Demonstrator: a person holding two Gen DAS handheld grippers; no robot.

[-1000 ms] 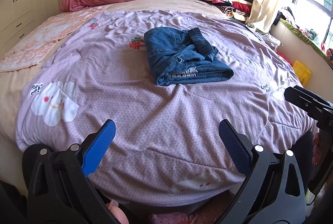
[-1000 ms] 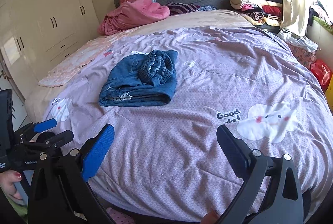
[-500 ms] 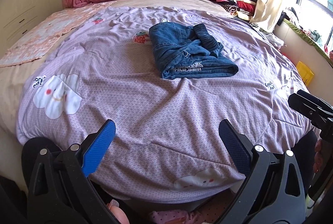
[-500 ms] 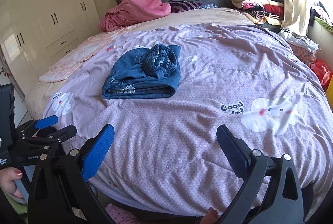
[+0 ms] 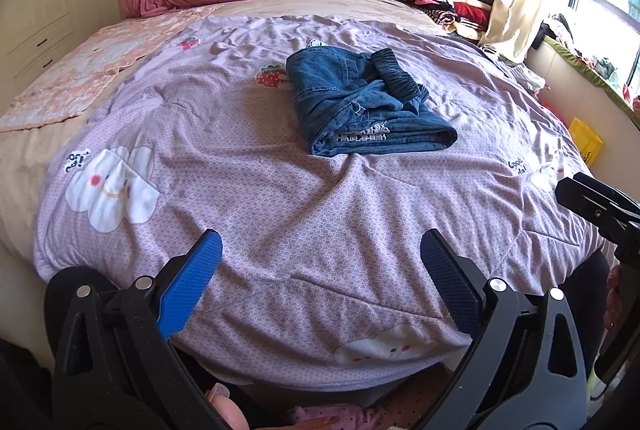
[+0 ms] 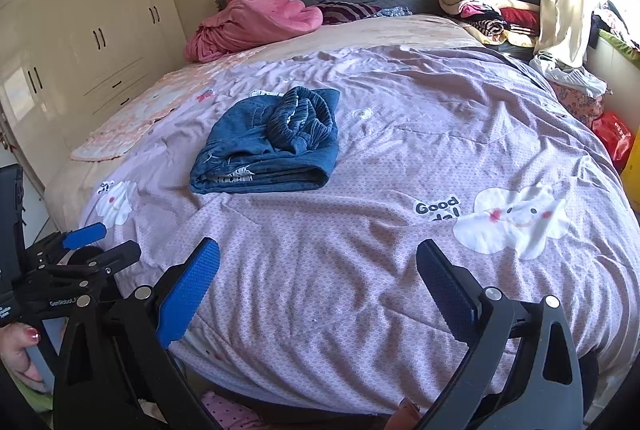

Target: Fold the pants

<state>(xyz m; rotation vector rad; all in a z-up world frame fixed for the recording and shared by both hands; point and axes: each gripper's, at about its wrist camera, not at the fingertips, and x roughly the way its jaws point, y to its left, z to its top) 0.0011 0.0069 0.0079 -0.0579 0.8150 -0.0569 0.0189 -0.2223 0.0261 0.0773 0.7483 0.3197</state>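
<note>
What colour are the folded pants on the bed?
Blue denim. The pants show best in the left wrist view, folded on the lilac quilt.

Faded blue denim pants (image 5: 360,106), frayed hems, on matt, wrinkled lilac cotton quilt (image 5: 256,214)

Left black two-finger gripper with blue pads (image 5: 320,270), lower centre of frame: jaws spread wide, empty; right black two-finger gripper with blue pads (image 6: 318,276), lower centre: likewise spread, empty.
</note>
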